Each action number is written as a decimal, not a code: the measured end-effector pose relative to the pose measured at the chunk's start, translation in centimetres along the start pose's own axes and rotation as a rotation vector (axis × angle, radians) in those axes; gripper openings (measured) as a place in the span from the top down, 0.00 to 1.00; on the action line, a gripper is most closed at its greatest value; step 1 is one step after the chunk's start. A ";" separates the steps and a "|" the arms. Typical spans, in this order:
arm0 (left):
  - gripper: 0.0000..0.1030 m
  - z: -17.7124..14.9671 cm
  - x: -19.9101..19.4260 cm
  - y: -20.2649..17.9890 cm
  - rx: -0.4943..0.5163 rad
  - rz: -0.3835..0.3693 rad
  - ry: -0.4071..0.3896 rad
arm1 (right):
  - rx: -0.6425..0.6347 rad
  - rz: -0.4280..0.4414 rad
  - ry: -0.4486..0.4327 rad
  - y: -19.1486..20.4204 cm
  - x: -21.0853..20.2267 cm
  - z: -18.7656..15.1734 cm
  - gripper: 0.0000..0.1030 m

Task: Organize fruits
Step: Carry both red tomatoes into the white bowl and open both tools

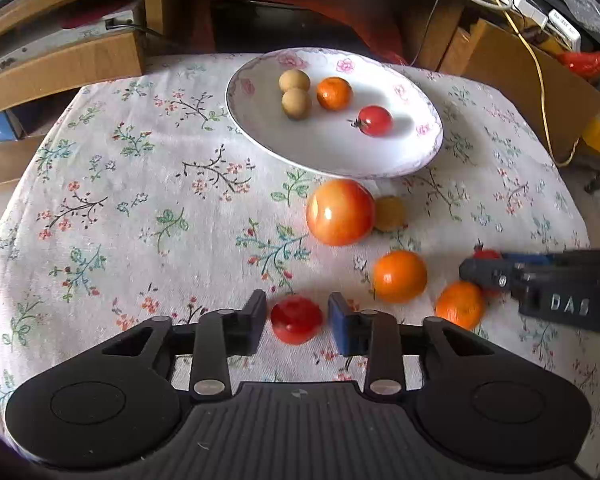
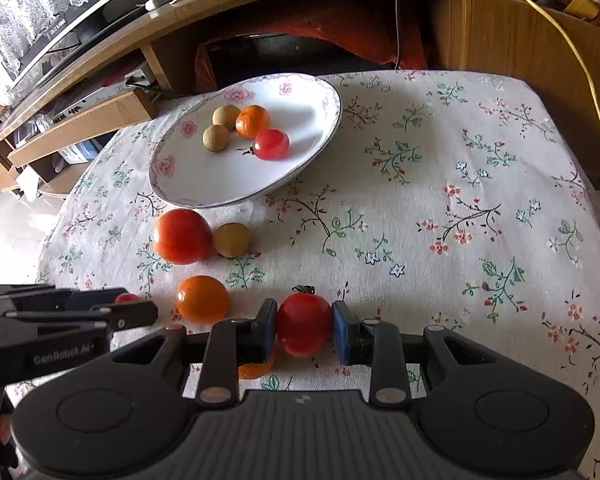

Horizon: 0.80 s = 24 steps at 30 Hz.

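A white floral plate [image 1: 400, 160] [image 2: 172, 184] at the table's far side holds two brown longans, a small orange and a cherry tomato. On the cloth lie a large tomato [image 1: 340, 212] [image 2: 182, 236], a longan [image 1: 390, 213] [image 2: 232, 240] and two oranges [image 1: 399, 276] [image 1: 460, 304]. My left gripper [image 1: 297, 322] is open, its pads either side of a small red tomato [image 1: 296, 319], not touching. My right gripper [image 2: 305, 330] is shut on a red tomato [image 2: 304, 330]; it shows at the right of the left wrist view [image 1: 488, 272].
The table wears a floral cloth [image 2: 460, 200]. Behind it stand wooden shelving [image 1: 60, 64], cardboard and cables, with a yellow cable [image 1: 540, 92] at the right. The left gripper [image 2: 112, 312] lies beside an orange [image 2: 202, 299]. Another orange [image 2: 256, 370] lies under my right gripper.
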State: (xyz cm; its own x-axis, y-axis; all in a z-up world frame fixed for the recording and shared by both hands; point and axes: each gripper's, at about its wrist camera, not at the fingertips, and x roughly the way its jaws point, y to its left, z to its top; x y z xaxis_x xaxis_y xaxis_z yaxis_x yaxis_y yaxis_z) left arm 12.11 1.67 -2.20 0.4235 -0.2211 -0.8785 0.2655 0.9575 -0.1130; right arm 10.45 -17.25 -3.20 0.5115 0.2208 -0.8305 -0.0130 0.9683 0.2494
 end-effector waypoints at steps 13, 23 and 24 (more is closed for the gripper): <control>0.67 -0.2 -1.0 -0.7 0.027 0.021 -0.015 | -0.020 0.004 -0.010 0.7 -0.4 0.1 0.78; 0.67 0.6 -2.9 -1.1 0.020 -0.016 -0.057 | -0.018 0.018 -0.045 0.9 -1.7 0.6 0.78; 0.67 0.8 -3.0 -1.1 0.018 -0.024 -0.060 | -0.014 0.019 -0.049 0.9 -1.7 0.6 0.78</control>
State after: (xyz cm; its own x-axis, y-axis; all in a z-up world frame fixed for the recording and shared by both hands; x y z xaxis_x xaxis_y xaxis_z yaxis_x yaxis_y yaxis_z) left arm 11.21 1.14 0.92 0.4682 -0.2551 -0.8460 0.2914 0.9484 -0.1248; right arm 10.09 -16.83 -1.23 0.5527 0.2335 -0.8000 -0.0350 0.9656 0.2577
